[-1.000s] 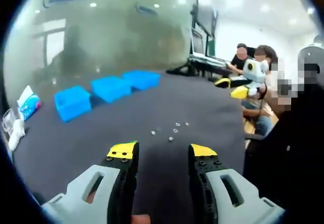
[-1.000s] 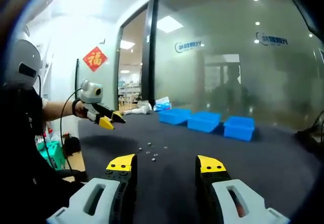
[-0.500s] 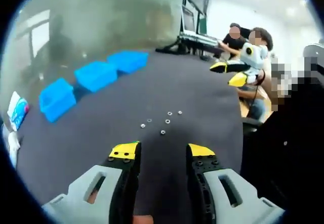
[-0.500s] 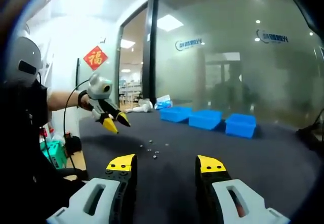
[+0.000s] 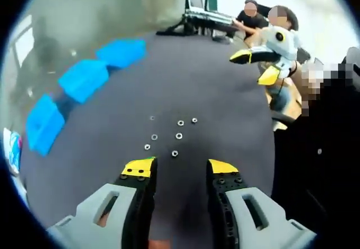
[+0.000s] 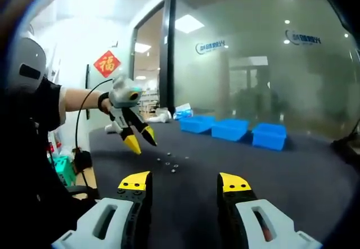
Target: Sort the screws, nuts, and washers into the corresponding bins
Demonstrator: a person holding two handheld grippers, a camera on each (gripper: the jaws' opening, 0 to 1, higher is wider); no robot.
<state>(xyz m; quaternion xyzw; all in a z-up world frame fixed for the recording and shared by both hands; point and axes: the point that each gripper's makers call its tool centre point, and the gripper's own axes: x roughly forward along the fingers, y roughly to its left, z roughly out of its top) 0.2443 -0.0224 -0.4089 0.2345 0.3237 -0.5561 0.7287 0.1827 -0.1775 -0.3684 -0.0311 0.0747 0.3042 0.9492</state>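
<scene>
On the dark table (image 5: 225, 97): small hardware (image 5: 173, 135) lies scattered in a loose cluster, just ahead of my left jaws; none of it is sorted yet.

Left gripper (image 5: 180, 169): released, jaws apart with nothing between them. A second ago it looked out level across the table toward the far wall; now it tips down over the pieces, and they sit larger and nearer the jaw tips.

Same gripper, from the right gripper view (image 6: 140, 141): it has swung in from the table edge and pitched nose-down, yellow tips aimed at the cluster (image 6: 170, 164), apart from it, not touching.

Right gripper (image 6: 184, 182): released and empty, held level, well back from the pieces; it has hardly moved. In the left gripper view it shows at upper right (image 5: 254, 64), jaws spread, off beyond the table edge.

Bins (image 5: 84, 78): three blue ones in a row at the far side, well apart from the hardware. Contents hidden from here.

Pieces: several ring-shaped, so washers or nuts; too small to tell which, and I cannot pick out a screw.

Meaning for the task: by my reading the left has gone from carrying to reaching, so the first pick is close and the nearest piece (image 5: 175, 153) is the likely target.

Risk: flat, tiny parts on cloth may slip from the tips.
</scene>
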